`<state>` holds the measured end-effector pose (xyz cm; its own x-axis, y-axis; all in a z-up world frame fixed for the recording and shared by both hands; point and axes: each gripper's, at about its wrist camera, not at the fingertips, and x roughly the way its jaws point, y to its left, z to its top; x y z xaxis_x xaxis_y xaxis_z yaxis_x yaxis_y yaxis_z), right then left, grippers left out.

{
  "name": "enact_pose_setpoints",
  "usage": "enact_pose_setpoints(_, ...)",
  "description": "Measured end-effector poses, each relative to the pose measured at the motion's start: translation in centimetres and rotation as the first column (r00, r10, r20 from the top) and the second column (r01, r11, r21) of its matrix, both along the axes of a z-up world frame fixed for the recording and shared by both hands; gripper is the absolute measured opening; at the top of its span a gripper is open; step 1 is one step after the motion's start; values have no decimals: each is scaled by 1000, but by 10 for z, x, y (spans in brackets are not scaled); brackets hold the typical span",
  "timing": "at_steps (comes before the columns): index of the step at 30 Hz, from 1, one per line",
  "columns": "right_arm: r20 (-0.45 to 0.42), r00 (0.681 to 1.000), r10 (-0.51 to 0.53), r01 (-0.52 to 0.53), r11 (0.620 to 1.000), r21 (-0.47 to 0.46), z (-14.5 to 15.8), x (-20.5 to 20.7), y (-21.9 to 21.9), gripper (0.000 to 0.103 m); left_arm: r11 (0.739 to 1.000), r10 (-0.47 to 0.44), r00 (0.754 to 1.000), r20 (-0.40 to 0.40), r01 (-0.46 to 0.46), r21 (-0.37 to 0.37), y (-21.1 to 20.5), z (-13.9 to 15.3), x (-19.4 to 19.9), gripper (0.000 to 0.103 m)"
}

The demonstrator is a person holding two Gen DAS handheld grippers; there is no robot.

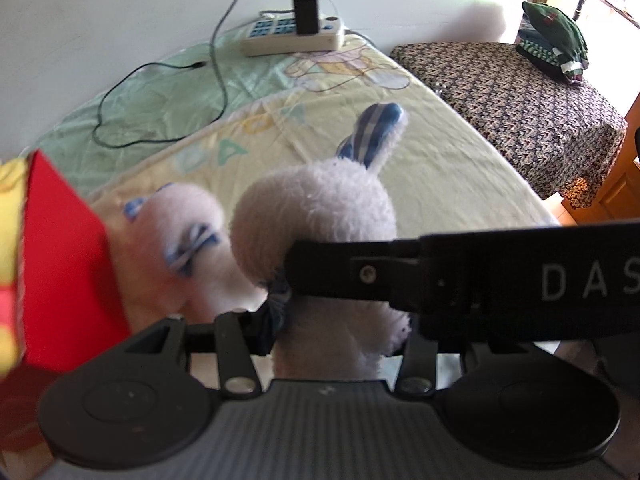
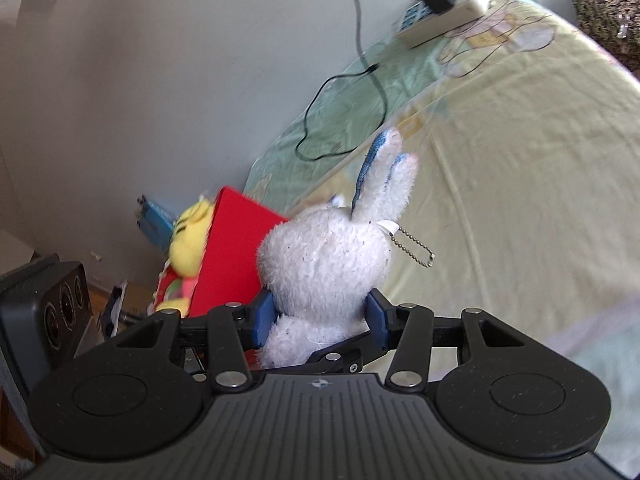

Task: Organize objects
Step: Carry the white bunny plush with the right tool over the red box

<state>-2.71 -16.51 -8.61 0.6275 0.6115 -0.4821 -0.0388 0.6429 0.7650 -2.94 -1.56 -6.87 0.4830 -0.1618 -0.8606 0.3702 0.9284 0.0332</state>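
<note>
Nearest the lens: ribbed black housing and linkage of the right claw (image 2: pixel 320 316), blue pads pressed into both flanks of a white plush rabbit (image 2: pixel 324 256). Clamped firmly, fur bulging above the pads. Rabbit held clear of the bed, ears pointing away, a ball chain (image 2: pixel 416 246) dangling from the head.

Left claw (image 1: pixel 332 332): rabbit's lower body lying between its linkages, fingertips hidden behind fur and a black bar marked "DAS". Grip impossible to tell.

Step in hand, as judged: carrying the rabbit toward storage. Just left of the rabbit, a red box (image 2: pixel 236 248), open-topped, already holding a yellow plush toy (image 2: pixel 192 240).

Next move, as judged: lift the rabbit above the red rim, shift left, lower it in beside the yellow toy, then release. Care needed with the ears and chain, both liable to snag on the box edge.

Beyond: bed (image 2: pixel 520 160) under a pale yellow and green printed sheet, lightly creased. At its far end a white power strip (image 1: pixel 292 38) with a black charger (image 1: pixel 306 14) plugged in; a black cable (image 1: pixel 160 80) looping loose over the sheet, well apart from the rabbit. Plain pale wall (image 2: pixel 160 60) along the left. Beside the bed on the right, a stand under patterned cloth (image 1: pixel 520 92) bearing folded green clothes (image 1: pixel 556 40).
</note>
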Motion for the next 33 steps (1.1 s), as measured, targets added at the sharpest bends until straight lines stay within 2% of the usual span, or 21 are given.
enact_pose_setpoints(6,-12,998,64,-65,998,-16,6,-7,35,51,999,40,999,-10,-40,-12,36,5,-24,47)
enact_pose_setpoints(14,2,993,121,-121,991,-61,24,-21,97,51,1000,5,1000,6,-5,-20,93,19,-58,47)
enact_pose_setpoints(25,79,986,144,-138,988,-72,65,-30,165,51,992,-64,990,126,77,-100,176,59,-100,47)
enact_pose_setpoints(33,193,969,154,-142,987,-73,94,-18,209,51,986,-30,973,228,66,-152,225,88,-100,48)
